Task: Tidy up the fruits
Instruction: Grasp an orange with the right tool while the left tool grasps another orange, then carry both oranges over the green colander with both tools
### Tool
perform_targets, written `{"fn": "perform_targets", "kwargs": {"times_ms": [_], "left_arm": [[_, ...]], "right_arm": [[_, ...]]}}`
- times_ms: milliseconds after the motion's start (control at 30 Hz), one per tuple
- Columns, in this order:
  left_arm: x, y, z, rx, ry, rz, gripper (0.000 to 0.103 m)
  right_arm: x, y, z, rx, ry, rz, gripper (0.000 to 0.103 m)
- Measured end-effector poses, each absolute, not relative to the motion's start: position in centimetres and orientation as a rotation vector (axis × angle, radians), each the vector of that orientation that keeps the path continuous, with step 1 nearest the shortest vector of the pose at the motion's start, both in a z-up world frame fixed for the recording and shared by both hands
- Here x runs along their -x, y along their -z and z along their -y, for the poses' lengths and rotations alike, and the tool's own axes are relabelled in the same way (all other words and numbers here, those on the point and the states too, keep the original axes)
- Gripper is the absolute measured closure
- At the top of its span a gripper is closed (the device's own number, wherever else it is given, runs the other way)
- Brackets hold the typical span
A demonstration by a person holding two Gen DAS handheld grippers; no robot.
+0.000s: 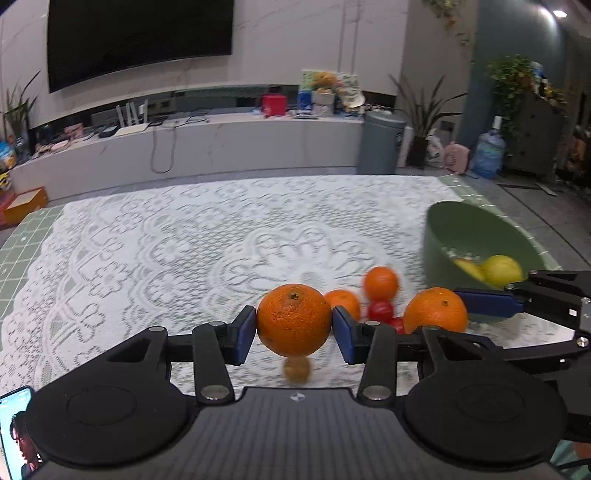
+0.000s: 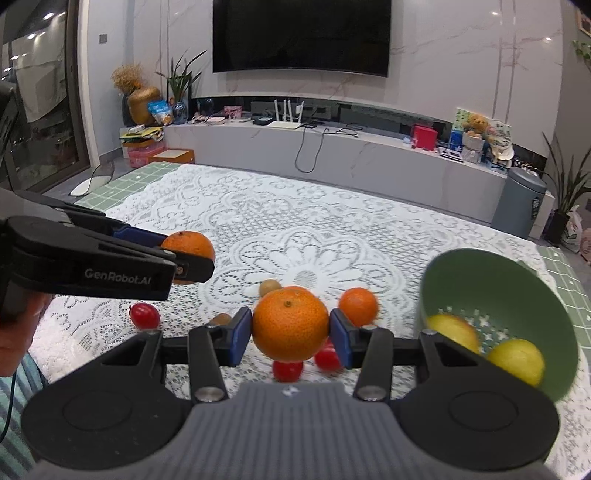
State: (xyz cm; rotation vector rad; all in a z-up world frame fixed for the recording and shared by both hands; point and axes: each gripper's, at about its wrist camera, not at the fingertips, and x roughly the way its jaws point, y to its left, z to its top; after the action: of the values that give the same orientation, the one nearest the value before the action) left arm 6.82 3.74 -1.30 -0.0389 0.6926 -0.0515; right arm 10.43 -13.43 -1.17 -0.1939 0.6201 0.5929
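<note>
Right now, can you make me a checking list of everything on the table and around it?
Surface: white lace tablecloth over a green grid mat.
Job's things: green bowl with two lemons; loose small orange, red tomatoes and brownish kiwis on the cloth.
Clutter: nothing seen on the table.
Grippers: left gripper shut on an orange; right gripper shut on another orange; both lifted off the cloth.
Cables: wire hanging down the TV shelf front.
Surroundings: TV, router, grey bin, plants.
</note>
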Motion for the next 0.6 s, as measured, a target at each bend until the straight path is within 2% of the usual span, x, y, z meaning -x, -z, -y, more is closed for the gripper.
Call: {"fn": "perform_targets", "kwargs": {"times_ms": [600], "left_arm": [[-7.5, -1.0, 3.7, -0.010, 0.278, -0.649, 0.052]], "right_arm": [[-12.0, -2.0, 22.2, 0.222, -0.458, -0.638, 0.059]]}}
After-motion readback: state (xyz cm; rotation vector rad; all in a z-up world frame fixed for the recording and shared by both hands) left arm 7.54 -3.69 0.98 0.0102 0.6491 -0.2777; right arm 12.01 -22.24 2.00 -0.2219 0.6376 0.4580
